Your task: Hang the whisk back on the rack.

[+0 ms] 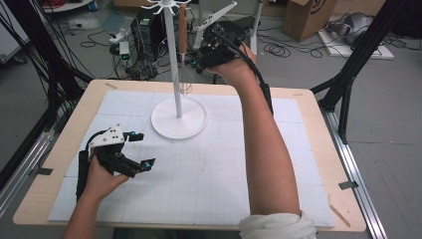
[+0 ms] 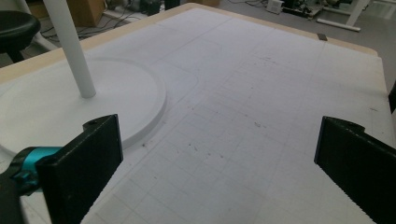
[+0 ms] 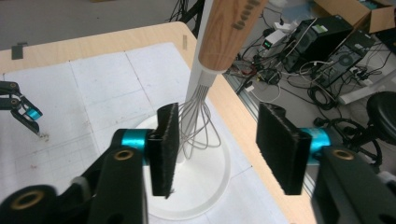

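A whisk with a wooden handle (image 1: pixel 183 30) (image 3: pixel 231 32) hangs from the top of a white hook stand (image 1: pixel 172 59). Its wire head (image 1: pixel 185 82) (image 3: pixel 198 126) dangles beside the pole, above the round base (image 1: pixel 179 122) (image 3: pixel 205 186). My right gripper (image 1: pixel 196 59) (image 3: pixel 222 147) is raised at the whisk and open; the wires sit in the gap close to one jaw, unpinched. My left gripper (image 1: pixel 144 149) (image 2: pixel 219 168) rests low over the white gridded mat (image 1: pixel 209 169), open and holding nothing, with the stand base (image 2: pixel 70 102) and pole (image 2: pixel 70 46) to its front left.
The mat covers a wooden table (image 1: pixel 308 99) with rounded corners. Beyond the far edge the floor holds computers (image 3: pixel 327 37), tangled cables (image 1: pixel 283 47) and cardboard boxes (image 1: pixel 303 15). Black frame legs (image 1: pixel 348 74) stand at both sides of the table.
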Available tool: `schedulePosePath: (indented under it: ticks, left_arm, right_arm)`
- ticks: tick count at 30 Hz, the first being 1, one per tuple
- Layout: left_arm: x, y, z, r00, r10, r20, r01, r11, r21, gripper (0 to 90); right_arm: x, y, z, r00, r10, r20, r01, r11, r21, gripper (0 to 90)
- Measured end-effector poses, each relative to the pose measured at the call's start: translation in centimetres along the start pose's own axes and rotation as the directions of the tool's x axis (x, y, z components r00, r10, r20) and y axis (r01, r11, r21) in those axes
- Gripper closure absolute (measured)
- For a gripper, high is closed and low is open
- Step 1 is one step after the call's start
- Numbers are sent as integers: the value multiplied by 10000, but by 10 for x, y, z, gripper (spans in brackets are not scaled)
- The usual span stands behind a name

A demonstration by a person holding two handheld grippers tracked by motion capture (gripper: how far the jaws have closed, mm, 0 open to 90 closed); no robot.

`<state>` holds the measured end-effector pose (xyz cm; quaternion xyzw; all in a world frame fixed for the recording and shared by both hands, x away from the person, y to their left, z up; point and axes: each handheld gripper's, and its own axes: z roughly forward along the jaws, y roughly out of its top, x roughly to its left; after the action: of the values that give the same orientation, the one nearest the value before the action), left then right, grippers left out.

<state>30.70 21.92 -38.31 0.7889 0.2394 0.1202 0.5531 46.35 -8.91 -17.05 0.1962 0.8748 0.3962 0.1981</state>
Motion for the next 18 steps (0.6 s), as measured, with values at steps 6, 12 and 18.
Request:
schedulePosePath:
  ticks: [6, 12, 18]
  left_arm:
    - [1, 0, -1, 10000, 8, 84, -7, 10000, -60, 16]
    - [0, 1, -2, 10000, 53, 72, -53, 10000, -31, 16]
    - [-1, 1, 0, 10000, 57, 3, -57, 10000, 19, 16]
  right_arm:
    - [3, -5, -5, 9999, 57, -91, -58, 9999, -129, 421]
    - [5, -15, -14, 9996, 63, -276, -69, 9997, -238, 395]
    - [6, -31, -21, 9994, 200, -267, -208, 9993, -296, 325]
